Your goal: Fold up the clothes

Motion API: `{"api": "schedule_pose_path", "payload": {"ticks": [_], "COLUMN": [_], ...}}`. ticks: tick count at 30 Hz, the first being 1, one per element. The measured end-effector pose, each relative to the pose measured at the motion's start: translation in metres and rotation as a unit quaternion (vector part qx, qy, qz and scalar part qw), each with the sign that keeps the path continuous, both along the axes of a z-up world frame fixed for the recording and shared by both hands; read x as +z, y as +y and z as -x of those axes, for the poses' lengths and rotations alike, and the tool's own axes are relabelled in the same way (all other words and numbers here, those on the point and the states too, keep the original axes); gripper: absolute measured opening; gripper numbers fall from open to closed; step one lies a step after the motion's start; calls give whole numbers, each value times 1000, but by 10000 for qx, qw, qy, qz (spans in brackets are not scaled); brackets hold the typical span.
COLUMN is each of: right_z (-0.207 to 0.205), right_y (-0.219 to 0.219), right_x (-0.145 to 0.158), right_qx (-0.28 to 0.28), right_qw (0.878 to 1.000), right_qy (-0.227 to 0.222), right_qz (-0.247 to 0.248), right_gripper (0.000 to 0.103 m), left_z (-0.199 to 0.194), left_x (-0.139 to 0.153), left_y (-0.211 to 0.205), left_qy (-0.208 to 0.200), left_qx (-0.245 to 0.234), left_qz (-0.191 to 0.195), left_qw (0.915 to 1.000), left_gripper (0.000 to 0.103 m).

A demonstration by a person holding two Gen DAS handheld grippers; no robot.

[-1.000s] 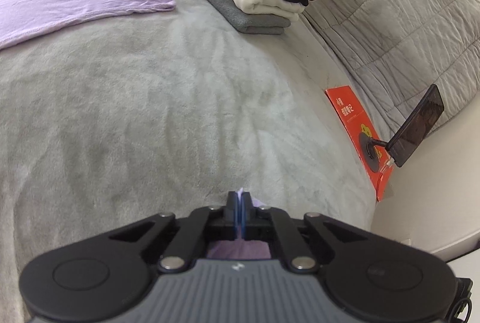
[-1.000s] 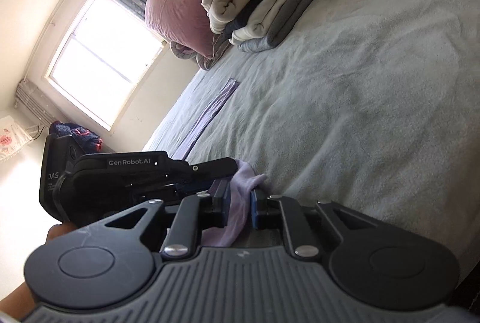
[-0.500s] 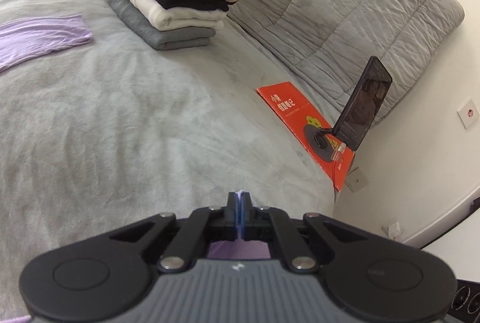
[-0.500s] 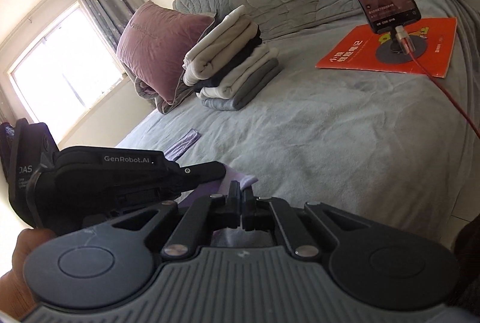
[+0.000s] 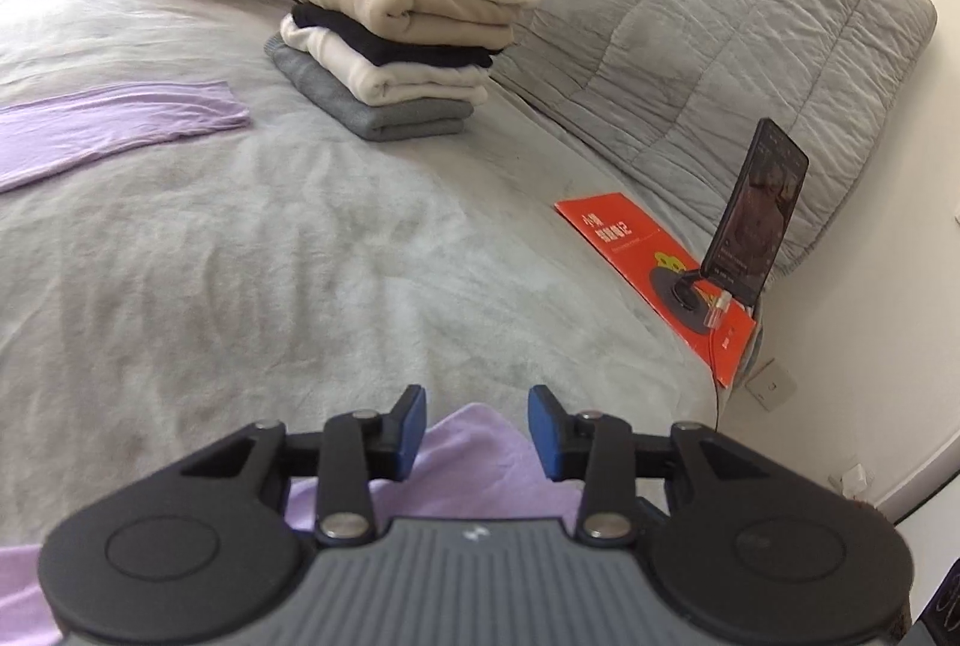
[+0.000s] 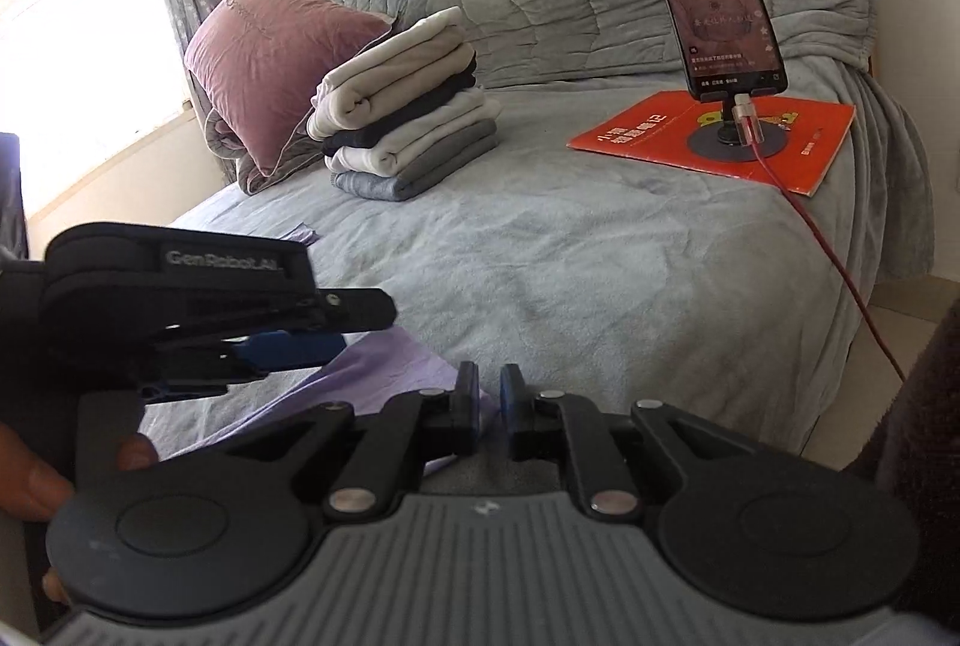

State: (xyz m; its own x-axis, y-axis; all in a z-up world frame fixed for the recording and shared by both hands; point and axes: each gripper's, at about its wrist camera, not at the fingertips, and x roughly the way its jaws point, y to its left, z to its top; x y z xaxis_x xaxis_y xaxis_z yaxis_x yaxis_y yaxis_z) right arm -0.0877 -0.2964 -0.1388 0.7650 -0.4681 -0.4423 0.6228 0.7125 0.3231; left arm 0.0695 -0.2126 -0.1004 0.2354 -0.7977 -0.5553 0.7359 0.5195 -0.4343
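Now that your left tool (image 5: 477, 427) has spread its blue pads, the thin lilac jersey garment (image 5: 474, 457) it was pinching half a second ago lies loose on the pale grey fleece bed cover (image 5: 288, 274), one corner resting between the parted pads and touching neither as far as the view shows. Your right tool (image 6: 490, 400) has eased as well: a narrow gap shows between its pads where they were pressed tight before, and the lilac cloth runs under them, though whether any of it remains caught there cannot be told. Another part of the same lilac fabric (image 5: 114, 126) lies flat as a long band farther up the bed, near the stack of folded cream, black and grey clothes (image 5: 402, 57). Both views have also swung up towards the quilted grey headboard (image 5: 690, 15) and the dark phone on its stand (image 5: 756, 220), which sits on an orange booklet (image 5: 636, 250). Judged from this, you have just laid down the end you carried, so one fold looks placed; check that the edges line up.
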Motion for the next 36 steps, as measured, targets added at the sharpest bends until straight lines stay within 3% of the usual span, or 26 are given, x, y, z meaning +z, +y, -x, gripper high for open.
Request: {"api": "schedule_pose_path", "payload": {"ticks": [6,9,16,25,30,36], "right_z": [-1,-2,-11,-25,-31,-34], "right_y": [10,21,59,117,148,187], "right_x": [3,7,16,14,12,7], "right_qx": [77,188,886,2201,3062,4133], "right_qw": [9998,9991,9928,9680,9416,8941], "right_qy": [79,52,39,165,204,345], "right_qz": [184,369,799,1191,1387,1691], "right_gripper": [18,36,37,37,37,37], "left_z": [7,9,12,36,46,40], "left_x": [15,21,21,10,5,-6], "left_y": [55,86,168,253,300,350], "left_qy": [-425,-582,-420,-171,16,491], "left_qx": [820,1280,2501,3527,4298,5115], "left_qz": [-404,-647,-882,-767,-757,-505], "left_qw": [9949,9879,9633,9324,8997,8564], "left_gripper": [47,51,53,53,53,47]}}
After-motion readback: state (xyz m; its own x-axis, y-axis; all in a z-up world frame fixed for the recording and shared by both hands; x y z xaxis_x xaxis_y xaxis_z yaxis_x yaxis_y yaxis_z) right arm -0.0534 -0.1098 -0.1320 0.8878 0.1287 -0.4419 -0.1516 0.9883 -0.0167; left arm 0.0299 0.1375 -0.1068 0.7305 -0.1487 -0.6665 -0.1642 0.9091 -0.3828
